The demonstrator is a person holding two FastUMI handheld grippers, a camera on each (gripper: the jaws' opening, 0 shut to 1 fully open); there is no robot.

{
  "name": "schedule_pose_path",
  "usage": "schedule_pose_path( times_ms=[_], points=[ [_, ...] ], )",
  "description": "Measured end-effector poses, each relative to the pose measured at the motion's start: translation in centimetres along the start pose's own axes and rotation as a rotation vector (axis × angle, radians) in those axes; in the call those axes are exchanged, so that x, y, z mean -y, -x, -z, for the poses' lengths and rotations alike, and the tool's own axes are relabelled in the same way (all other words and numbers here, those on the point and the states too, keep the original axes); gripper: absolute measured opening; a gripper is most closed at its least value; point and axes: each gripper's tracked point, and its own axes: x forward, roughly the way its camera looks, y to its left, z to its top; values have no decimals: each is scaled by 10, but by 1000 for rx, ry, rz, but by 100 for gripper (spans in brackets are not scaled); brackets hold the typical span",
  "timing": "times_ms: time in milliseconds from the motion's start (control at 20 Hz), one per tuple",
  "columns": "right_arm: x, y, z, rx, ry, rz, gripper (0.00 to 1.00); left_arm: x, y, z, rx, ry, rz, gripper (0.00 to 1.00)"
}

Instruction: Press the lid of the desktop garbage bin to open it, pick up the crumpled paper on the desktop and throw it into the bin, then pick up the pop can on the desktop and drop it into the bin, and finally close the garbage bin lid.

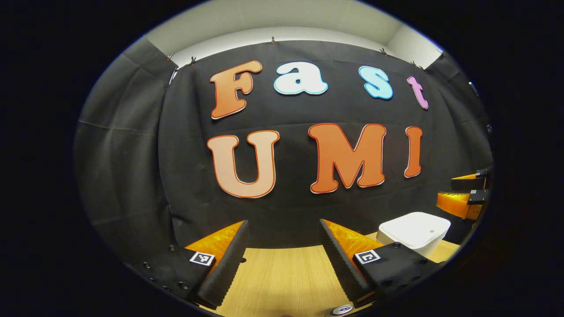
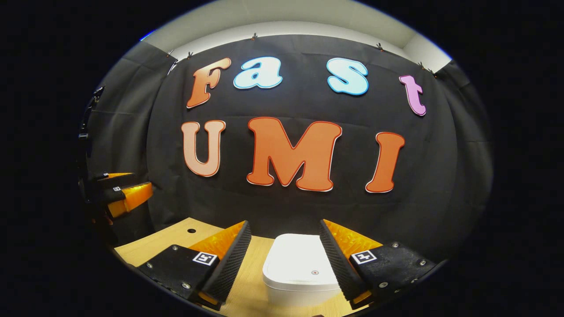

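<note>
Right gripper view: the right gripper [image 2: 284, 259], spread wide and empty, is held above the closed white bin [image 2: 299, 270], whose lid [image 2: 296, 259] is best pressed squarely near its front edge.

A light wooden bench [image 2: 176, 240] with a small round hole [image 2: 191, 230] stands before the black cloth wall [image 1: 132, 154], clipped up under a pale ceiling [image 1: 273, 17].

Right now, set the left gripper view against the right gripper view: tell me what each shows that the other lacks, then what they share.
Left gripper view: the open left claw over light wooden tabletop, the right claw far off to the right. Right gripper view: the white rounded plastic garbage bin straight ahead between the right claw's open fingers, and a small round hole in the tabletop. Shared: bin with lid shut, tabletop, black cloth wall.
</note>
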Motion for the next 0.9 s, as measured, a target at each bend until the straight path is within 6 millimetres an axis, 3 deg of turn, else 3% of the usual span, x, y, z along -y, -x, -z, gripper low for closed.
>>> schedule_pose_path(
  times_ms=[250,400,450,500,650,700,900],
  points=[
    [20,-6,4,-33,-15,30,85,0,2,4,-6,-7,-10,99],
    [32,-11,9,-55,-28,41,70,-1,1,6,-15,-11,-19,99],
    [36,-12,12,-65,-32,43,70,-3,2,8,-19,-12,-24,99],
    [37,-14,15,-74,-37,42,58,-4,2,8,-24,-11,-29,99],
    [45,-20,28,-109,-35,53,34,-2,2,12,-37,-12,-38,99],
    [48,-21,32,-116,-26,59,20,-2,2,13,-41,-15,-41,99],
    [53,-27,49,-149,-14,61,2,1,4,18,-57,-24,-53,100]
  ],
)
